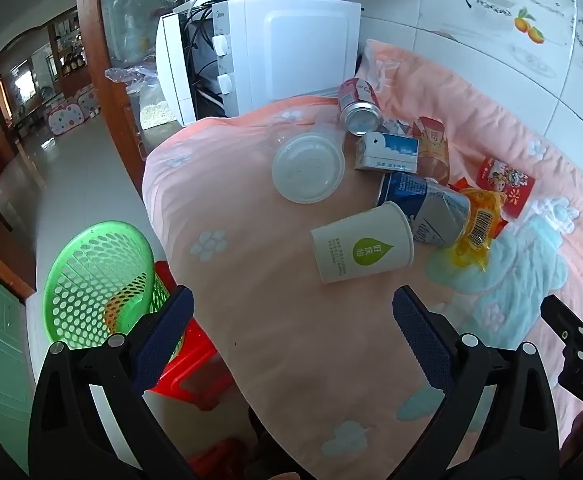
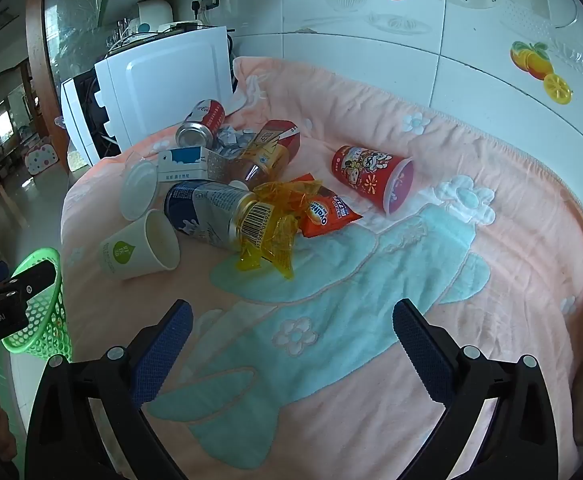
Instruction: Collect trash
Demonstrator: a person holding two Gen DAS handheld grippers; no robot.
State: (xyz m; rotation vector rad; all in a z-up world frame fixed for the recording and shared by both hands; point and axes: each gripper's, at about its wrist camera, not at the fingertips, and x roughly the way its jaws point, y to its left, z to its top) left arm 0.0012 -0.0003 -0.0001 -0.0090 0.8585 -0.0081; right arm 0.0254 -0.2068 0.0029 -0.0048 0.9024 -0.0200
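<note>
The left gripper (image 1: 293,308) hovers above the near edge of a surface covered by a pink towel (image 1: 259,280), its fingers (image 1: 163,336) spread wide with nothing between them. The right gripper (image 2: 291,320) hangs over the towel's blue cartoon patch, its fingers (image 2: 423,344) likewise released and empty.

The trash lies in a loose heap toward the back of the towel. Nearest the grippers is a white paper cup (image 1: 363,242) with a green leaf mark, on its side. Just behind it rests a blue and silver can (image 1: 423,208), also on its side, touching a crumpled yellow wrapper (image 1: 475,228). An orange snack packet (image 2: 327,212) lies beside that wrapper. To the left of the can sits a clear plastic container (image 1: 309,168) turned upside down. Behind it are a small blue and white milk carton (image 1: 387,152) and a red soda can (image 1: 359,106) lying down with its top facing forward. A brown drink bottle (image 1: 433,148) with a red label lies next to the carton. A red printed cup (image 2: 373,178) lies on its side, apart from the heap, to the right.

A green plastic basket (image 1: 99,280) stands off the left edge of the surface, on a red stool (image 1: 195,364). A white microwave (image 1: 283,48) stands at the back left, against the tiled wall (image 2: 471,60).
</note>
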